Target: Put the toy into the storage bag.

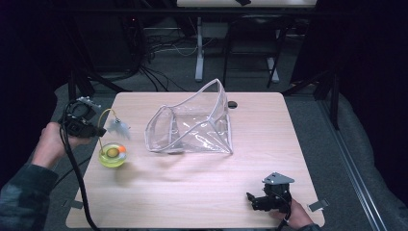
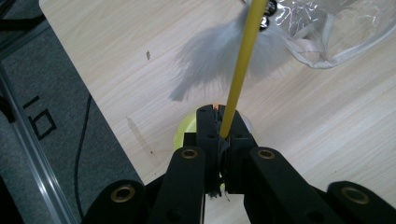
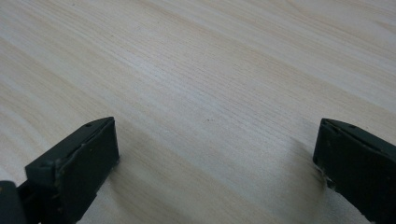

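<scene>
Toy near the table's left edge

Our left gripper [image 2: 223, 122] pinched the yellow wand [image 2: 243, 65]; our right gripper [image 3: 215, 154] gaped over bare table [image 1: 202, 187].

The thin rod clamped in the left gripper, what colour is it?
Yellow. The rod shows best in the left gripper view.

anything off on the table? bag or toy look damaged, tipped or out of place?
Nothing looks damaged or spilled. The clear plastic bag sags lopsided on the table, one corner sticking up, mouth gaping. The left gripper is shut on the yellow wand of the feather toy. The right gripper rests open near the front edge.
</scene>
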The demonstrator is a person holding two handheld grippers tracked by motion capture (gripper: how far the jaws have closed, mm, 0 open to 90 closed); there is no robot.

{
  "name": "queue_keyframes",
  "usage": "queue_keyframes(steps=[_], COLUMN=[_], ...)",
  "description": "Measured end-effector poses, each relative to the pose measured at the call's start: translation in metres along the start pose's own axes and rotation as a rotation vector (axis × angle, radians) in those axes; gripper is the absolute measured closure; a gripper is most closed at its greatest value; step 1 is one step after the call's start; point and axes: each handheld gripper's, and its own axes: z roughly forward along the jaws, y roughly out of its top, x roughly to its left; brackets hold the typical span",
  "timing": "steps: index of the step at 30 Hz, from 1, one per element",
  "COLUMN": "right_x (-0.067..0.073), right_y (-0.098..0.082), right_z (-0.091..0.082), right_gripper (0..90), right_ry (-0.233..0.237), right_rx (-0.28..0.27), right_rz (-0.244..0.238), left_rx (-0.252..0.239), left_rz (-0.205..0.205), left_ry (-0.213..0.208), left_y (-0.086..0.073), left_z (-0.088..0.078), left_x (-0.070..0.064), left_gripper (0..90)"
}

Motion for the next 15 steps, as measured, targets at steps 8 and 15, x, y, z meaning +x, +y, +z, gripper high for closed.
queue_keyframes(steps=[8, 15], right_x=[0.0002, 0.0], right_y=[-0.0001, 0.0], right_z=[0.0, -0.0002], right_gripper=[0.0, 0.0], right_ry=[0.003, 0.001], right_rx=[0.0, 0.003], right_rz=[0.004, 0.0], left_rx=[0.005, 0.01], left_rz=[0.008, 0.02], left_ry=[-0.009, -0.001], left_y=[0.0049, 0.0083], left_z=[-0.0027, -0.0077], left_x=[0.0003, -0.0002], left_gripper=[87.6, 87.6])
